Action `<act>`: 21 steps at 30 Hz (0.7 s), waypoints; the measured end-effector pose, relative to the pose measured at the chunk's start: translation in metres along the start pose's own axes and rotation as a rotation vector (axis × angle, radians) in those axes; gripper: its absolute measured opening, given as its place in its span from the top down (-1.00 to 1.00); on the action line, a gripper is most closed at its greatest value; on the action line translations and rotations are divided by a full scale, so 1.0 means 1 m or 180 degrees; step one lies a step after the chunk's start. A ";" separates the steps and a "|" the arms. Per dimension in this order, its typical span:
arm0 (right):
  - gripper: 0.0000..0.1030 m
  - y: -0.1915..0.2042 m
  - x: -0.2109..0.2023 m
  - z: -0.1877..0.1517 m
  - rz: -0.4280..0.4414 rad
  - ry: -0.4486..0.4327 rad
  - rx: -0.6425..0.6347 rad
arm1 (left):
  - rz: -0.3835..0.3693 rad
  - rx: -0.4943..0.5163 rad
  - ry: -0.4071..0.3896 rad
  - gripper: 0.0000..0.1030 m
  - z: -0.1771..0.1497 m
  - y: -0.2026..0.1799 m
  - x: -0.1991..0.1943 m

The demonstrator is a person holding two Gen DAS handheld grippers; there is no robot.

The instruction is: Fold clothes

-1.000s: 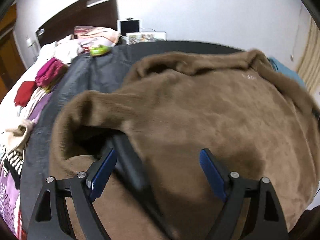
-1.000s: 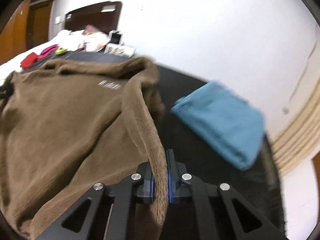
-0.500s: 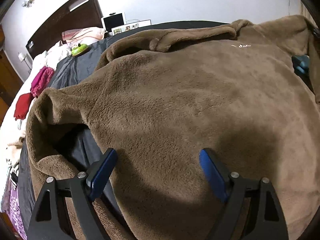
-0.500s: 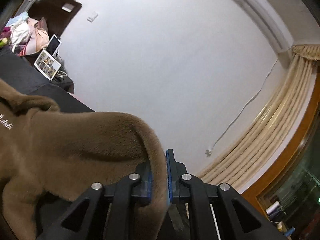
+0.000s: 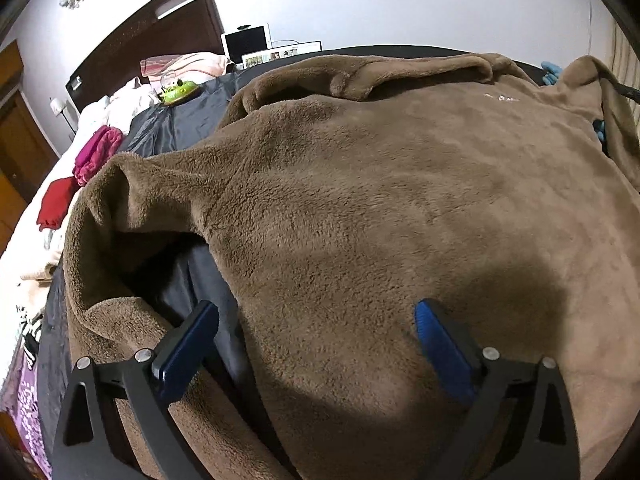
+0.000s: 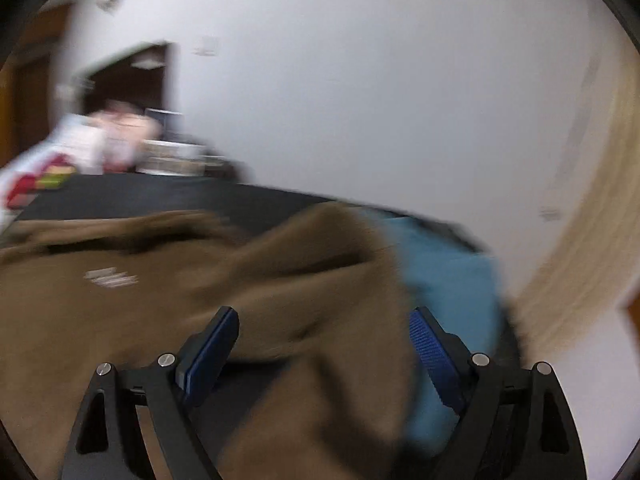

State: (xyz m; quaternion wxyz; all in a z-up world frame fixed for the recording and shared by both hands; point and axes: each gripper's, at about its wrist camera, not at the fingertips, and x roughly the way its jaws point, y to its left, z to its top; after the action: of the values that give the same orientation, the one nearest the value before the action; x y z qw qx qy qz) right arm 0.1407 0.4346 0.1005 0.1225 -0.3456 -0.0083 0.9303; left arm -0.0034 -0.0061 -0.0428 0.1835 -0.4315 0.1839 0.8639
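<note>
Left wrist view: the brown fleece garment [image 5: 380,200] lies spread across the dark bed cover [image 5: 180,120], collar end far from the left tool [image 5: 316,332], which hangs released above its near hem; the right tool [image 6: 324,344], also released, straddles a raised sleeve fold [image 6: 328,264] beside the blue folded cloth [image 6: 452,280], so it sits nearer that sleeve.

Brown fleece garment [image 5: 380,200], plush, spread flat across the dark bedcover (small pale lettering on the chest), collar rumpled at the far edge, one sleeve [image 5: 132,200] bunched and folded inward.
</note>
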 end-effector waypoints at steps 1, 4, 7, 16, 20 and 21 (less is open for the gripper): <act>-0.72 0.010 -0.006 -0.006 0.0240 0.0033 -0.0046 | 0.0030 0.0021 0.0006 -0.93 0.001 -0.002 -0.001; -0.72 0.048 -0.021 -0.033 0.0803 0.0190 -0.0400 | 0.0123 0.0097 0.0036 -0.93 -0.001 -0.007 -0.008; -0.72 0.085 -0.030 -0.064 0.1056 0.0372 -0.0833 | 0.0125 0.0151 0.0025 -0.94 -0.007 -0.013 -0.017; -0.72 0.123 -0.030 -0.129 0.1446 0.0746 -0.1561 | 0.0118 0.0292 0.0016 -0.94 -0.029 -0.036 -0.042; -0.72 0.127 -0.025 -0.141 0.1523 0.0918 -0.1504 | 0.0306 0.0366 -0.0072 -0.93 -0.046 -0.050 -0.047; -0.73 0.124 -0.027 -0.144 0.1526 0.0939 -0.1450 | 0.0337 0.0371 -0.0088 -0.93 -0.048 -0.049 -0.048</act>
State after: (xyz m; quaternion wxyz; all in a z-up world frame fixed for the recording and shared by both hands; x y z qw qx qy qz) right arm 0.2254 0.2979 -0.0042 -0.1794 -0.4867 -0.1162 0.8470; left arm 0.0792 0.0056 -0.0381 0.1649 -0.3978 0.2539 0.8661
